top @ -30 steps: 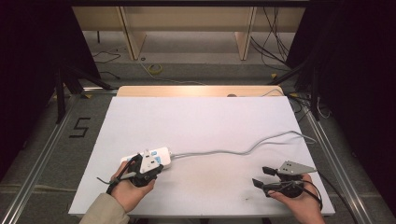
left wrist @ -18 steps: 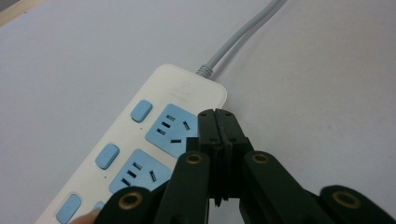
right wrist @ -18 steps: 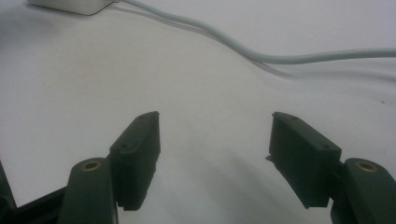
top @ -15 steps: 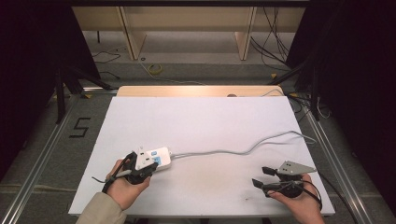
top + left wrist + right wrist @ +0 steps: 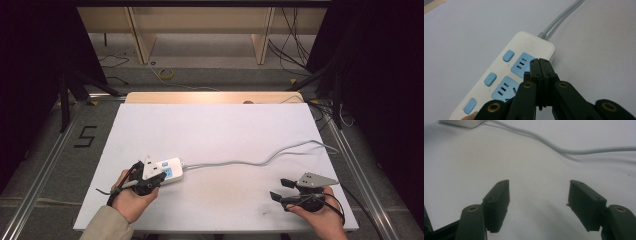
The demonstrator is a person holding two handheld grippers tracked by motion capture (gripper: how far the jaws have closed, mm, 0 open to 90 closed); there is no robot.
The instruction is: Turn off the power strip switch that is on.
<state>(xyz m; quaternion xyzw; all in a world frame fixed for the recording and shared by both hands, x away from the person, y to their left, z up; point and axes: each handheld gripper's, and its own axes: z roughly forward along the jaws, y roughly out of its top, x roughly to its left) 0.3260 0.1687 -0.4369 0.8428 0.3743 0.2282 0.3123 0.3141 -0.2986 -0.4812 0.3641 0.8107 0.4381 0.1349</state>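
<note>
A white power strip (image 5: 171,169) with blue sockets and blue switches (image 5: 508,55) lies on the white table near its front left. Its grey cable (image 5: 250,161) runs right across the table. My left gripper (image 5: 160,175) is shut, with nothing between its jaws. In the left gripper view its tips (image 5: 541,63) hover over the sockets at the strip's (image 5: 531,46) cable end; whether they touch I cannot tell. At the front right my right gripper (image 5: 278,188) rests low, open and empty (image 5: 539,187). It points left toward the cable (image 5: 564,150).
The white table top (image 5: 215,125) has a wooden strip (image 5: 210,97) along its far edge. Metal rails run along both sides. A "5" mark (image 5: 86,136) is on the floor at the left. Shelving and loose cables stand beyond the table.
My left gripper has turned slightly over the power strip, so its grey plate shows on top. The right gripper has kept still.
</note>
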